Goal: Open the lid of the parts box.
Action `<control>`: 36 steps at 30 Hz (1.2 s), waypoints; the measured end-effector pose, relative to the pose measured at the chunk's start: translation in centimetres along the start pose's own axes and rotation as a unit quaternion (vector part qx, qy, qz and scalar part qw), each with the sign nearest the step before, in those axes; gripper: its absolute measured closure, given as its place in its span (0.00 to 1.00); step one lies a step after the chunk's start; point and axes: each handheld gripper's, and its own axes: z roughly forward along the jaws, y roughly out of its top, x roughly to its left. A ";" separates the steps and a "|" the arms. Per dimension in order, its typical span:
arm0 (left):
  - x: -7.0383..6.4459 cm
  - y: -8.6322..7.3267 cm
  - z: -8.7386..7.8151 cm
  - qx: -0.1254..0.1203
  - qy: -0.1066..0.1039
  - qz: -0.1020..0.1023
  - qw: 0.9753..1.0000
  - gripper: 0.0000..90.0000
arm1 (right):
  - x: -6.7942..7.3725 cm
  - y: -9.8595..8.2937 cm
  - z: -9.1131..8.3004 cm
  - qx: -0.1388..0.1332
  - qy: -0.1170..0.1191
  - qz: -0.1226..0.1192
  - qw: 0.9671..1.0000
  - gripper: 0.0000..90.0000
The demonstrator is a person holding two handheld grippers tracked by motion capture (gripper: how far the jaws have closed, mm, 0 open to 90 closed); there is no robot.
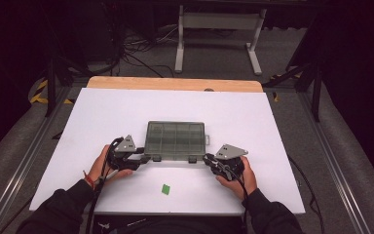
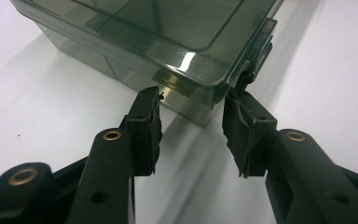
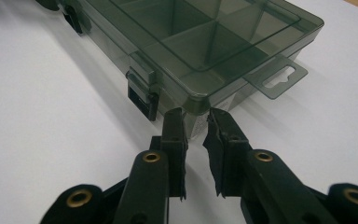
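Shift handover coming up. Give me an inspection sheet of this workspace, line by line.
Surface: white board on a wooden table, bare apart from the items below.
Job's things: smoky clear compartment box, lid closed, lying flat mid-board; dark latches on its near side, hang tab at one end.
Clutter: small green piece near the front edge, apart from the box.
Grippers: left gripper open at the box's near left corner; right gripper at the near right corner, jaws slightly apart, whether they touch the box is unclear.
Cables: one trails from each gripper; more lie on the floor behind.
Surroundings: dark room, white table frame beyond, metal rails at both sides.
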 end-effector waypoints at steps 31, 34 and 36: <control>0.2 0.0 -0.1 -0.011 -0.005 -0.010 1.000 0.62 | -0.1 0.0 0.3 0.002 0.014 0.009 1.000 0.81; 0.3 0.0 -0.1 -0.007 -0.005 -0.009 1.000 0.63 | -0.2 0.0 0.2 0.001 0.018 0.013 1.000 0.82; 0.3 0.0 -0.1 -0.008 -0.006 -0.011 1.000 0.63 | -0.3 0.0 0.2 -0.001 0.020 0.016 1.000 0.83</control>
